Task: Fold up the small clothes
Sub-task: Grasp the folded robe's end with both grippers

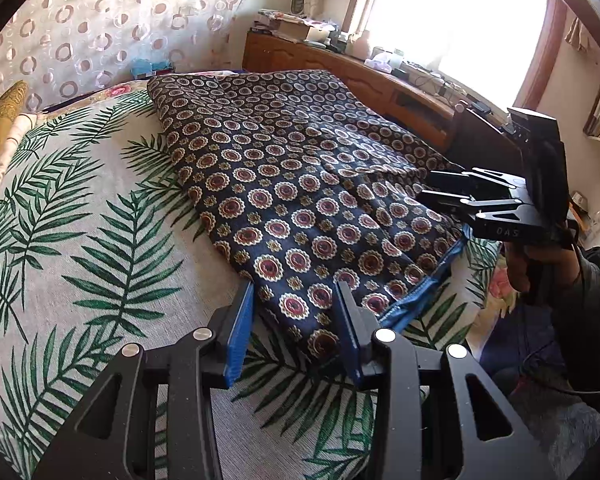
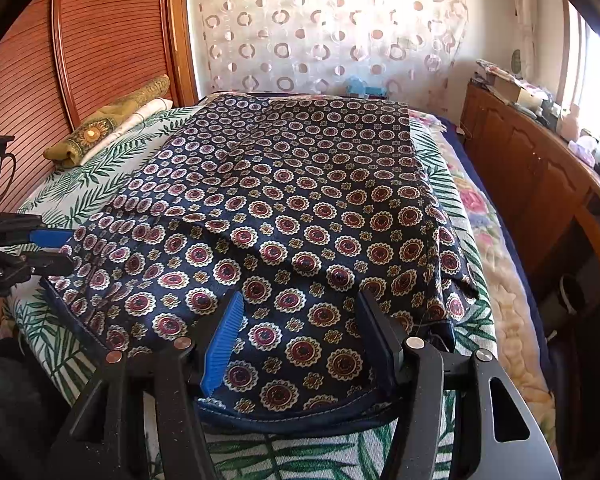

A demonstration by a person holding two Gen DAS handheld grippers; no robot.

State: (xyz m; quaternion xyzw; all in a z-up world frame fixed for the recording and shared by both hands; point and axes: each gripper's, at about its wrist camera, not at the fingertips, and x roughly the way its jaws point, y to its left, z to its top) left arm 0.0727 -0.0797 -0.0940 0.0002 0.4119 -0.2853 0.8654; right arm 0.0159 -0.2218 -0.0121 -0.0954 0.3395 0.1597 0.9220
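A dark navy garment point(image 1: 300, 184) with red and cream medallions lies spread on the leaf-print bedcover point(image 1: 80, 220). Its blue hem faces me. My left gripper point(image 1: 296, 292) is open, its blue-padded fingers astride the garment's near corner, nothing held. The right gripper point(image 1: 436, 190) shows at the right in this view, over the garment's far side edge. In the right wrist view the garment point(image 2: 300, 200) fills the middle and my right gripper point(image 2: 300, 304) is open over its near hem, empty. The left gripper point(image 2: 56, 248) shows at the left edge by the garment's corner.
A wooden headboard point(image 2: 80, 40) and folded yellow-green cloths point(image 2: 112, 120) stand at the bed's far left. A long wooden cabinet point(image 2: 532, 176) with clutter runs under the bright window point(image 1: 460, 12). A sheer ring-pattern curtain point(image 2: 332, 28) hangs behind the bed.
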